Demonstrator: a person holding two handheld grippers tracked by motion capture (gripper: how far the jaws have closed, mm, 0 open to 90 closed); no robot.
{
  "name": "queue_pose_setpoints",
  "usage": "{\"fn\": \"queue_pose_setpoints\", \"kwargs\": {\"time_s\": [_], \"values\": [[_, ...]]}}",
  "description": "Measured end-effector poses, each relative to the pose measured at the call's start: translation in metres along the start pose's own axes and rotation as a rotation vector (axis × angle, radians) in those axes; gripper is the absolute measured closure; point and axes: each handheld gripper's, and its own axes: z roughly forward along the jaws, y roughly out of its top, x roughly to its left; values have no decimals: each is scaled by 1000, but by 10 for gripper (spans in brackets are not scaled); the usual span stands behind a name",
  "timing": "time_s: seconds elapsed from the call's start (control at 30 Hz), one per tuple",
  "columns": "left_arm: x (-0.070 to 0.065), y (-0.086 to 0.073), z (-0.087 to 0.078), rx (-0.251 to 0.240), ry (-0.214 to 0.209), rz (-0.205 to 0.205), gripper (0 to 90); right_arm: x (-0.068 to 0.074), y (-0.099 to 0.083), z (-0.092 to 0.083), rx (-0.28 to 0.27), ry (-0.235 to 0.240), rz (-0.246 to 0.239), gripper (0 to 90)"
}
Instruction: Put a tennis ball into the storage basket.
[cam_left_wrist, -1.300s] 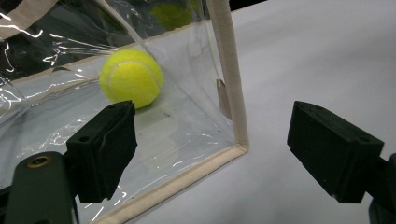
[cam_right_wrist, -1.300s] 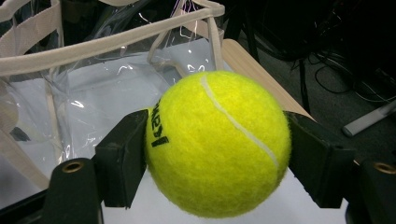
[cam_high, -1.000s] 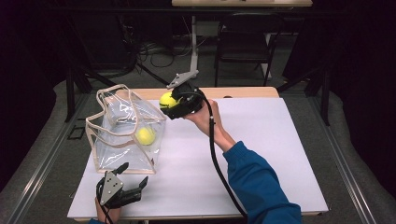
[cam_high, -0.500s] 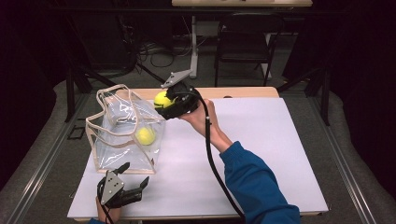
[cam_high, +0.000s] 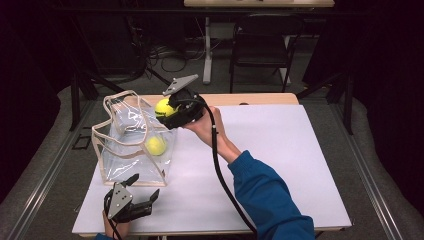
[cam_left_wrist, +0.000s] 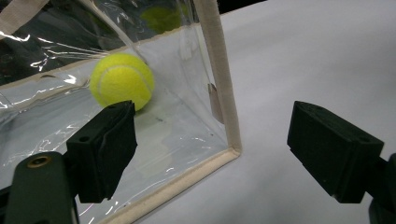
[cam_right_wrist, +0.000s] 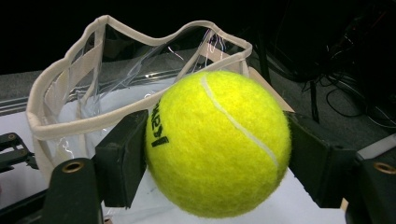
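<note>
You've got a fuzzy felt tennis ball (cam_right_wrist: 219, 144), a glossy clear-plastic bag (cam_high: 131, 145) with cloth trim, and a matt white desk (cam_high: 280, 165).

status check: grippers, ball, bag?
Right gripper shut on tennis ball, beside the clear bag's open rim. Left gripper open, empty, at bag's near corner. Second ball inside bag. Nothing blocking the opening.

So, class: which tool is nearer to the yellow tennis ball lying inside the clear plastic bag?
Left. The left tool sits open just outside the bag's near corner by that ball; the right tool hovers above the opening.
</note>
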Motion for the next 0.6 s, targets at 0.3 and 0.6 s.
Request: {"fn": "queue_pose_setpoints", "kwargs": {"time_s": [0.3,0.6], "values": [[0,1,-2,-1,-3,3,160,4,9,3,-18,1,-20,260],[0,0,-3,0,10,2,159,6,19,5,-33,8,-32,260]]}}
